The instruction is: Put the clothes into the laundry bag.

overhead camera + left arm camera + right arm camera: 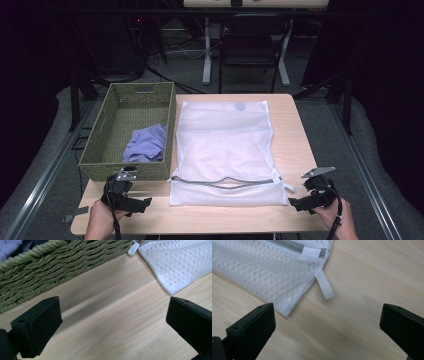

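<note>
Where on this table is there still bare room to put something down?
Bare wood runs along the right of the mesh bag, up to the table edge, and along the near edge between the left gripper and right gripper. The left is crowded: the basket holding a purple cloth touches the bag.

You see a white mesh bag point(227, 150) with a grey zip point(225, 183), an olive-green woven basket point(100, 145) holding a lilac cloth point(146, 142), and a pale wood-grain table point(287, 135).

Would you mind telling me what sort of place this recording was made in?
Probably a lab or studio recording bay: a small wooden table ringed by black curtains, with cables on the carpet and desk legs behind.
</note>
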A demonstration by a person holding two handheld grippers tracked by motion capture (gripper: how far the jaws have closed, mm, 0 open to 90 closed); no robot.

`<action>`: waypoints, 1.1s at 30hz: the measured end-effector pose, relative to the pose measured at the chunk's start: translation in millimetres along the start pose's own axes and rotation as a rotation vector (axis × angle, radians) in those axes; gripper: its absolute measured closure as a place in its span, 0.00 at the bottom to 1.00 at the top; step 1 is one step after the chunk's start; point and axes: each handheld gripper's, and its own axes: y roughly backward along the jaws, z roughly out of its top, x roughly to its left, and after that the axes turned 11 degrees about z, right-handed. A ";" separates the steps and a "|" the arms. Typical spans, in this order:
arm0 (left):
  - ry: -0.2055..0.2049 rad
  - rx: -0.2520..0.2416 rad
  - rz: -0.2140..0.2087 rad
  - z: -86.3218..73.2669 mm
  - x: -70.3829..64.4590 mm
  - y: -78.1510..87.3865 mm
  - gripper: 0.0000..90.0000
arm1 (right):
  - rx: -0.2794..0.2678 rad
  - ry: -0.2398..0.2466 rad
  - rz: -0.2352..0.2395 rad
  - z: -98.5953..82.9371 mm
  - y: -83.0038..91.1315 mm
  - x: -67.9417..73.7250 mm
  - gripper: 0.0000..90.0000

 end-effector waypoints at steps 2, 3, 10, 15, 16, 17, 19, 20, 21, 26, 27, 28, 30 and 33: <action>-0.001 -0.001 -0.001 0.1 1.0 -0.6 0.00 | 0.004 0.010 0.001 0.9 -0.5 2.3 0.00; 0.002 0.001 0.000 0.1 1.0 -0.8 0.00 | 0.004 0.010 0.005 1.3 -0.7 3.4 0.00; -0.004 0.005 -0.005 0.4 1.1 -1.5 0.00 | -0.018 -0.001 0.005 2.7 2.2 0.0 0.01; -0.014 0.007 -0.017 1.5 0.8 -2.6 0.00 | -0.011 0.017 0.012 11.0 -2.3 4.9 0.01; -0.016 0.004 -0.016 1.7 0.5 -2.8 0.00 | -0.005 0.026 0.012 14.0 -4.2 6.2 0.01; -0.019 0.005 -0.016 1.8 0.4 -2.7 0.00 | -0.001 0.033 0.014 17.0 -6.1 8.3 0.01; -0.015 0.004 -0.017 1.9 0.1 -2.9 0.00 | 0.005 0.053 0.015 23.6 -9.0 12.1 0.01; -0.018 0.003 -0.016 1.9 0.3 -3.0 0.00 | 0.005 0.064 0.020 27.0 -10.2 14.2 0.01; -0.016 0.003 -0.018 1.9 0.3 -3.3 0.00 | 0.009 0.078 0.017 30.4 -10.8 15.9 0.01; -0.026 0.019 -0.026 2.5 -2.3 -5.5 0.00 | 0.005 0.115 0.012 46.9 -15.9 22.1 0.01; -0.030 0.020 -0.025 2.5 -2.9 -5.3 0.00 | 0.005 0.117 0.013 50.2 -17.8 23.5 0.01; -0.037 0.021 -0.022 2.6 -3.0 -4.7 0.00 | 0.008 0.124 0.012 53.4 -19.8 24.4 0.01; -0.036 0.019 -0.019 2.7 -3.1 -4.3 0.00 | 0.016 0.141 0.013 59.8 -23.4 26.5 0.02; -0.030 0.021 -0.024 2.4 -2.3 -5.0 0.00 | 0.011 0.152 0.025 69.4 -28.2 26.2 0.02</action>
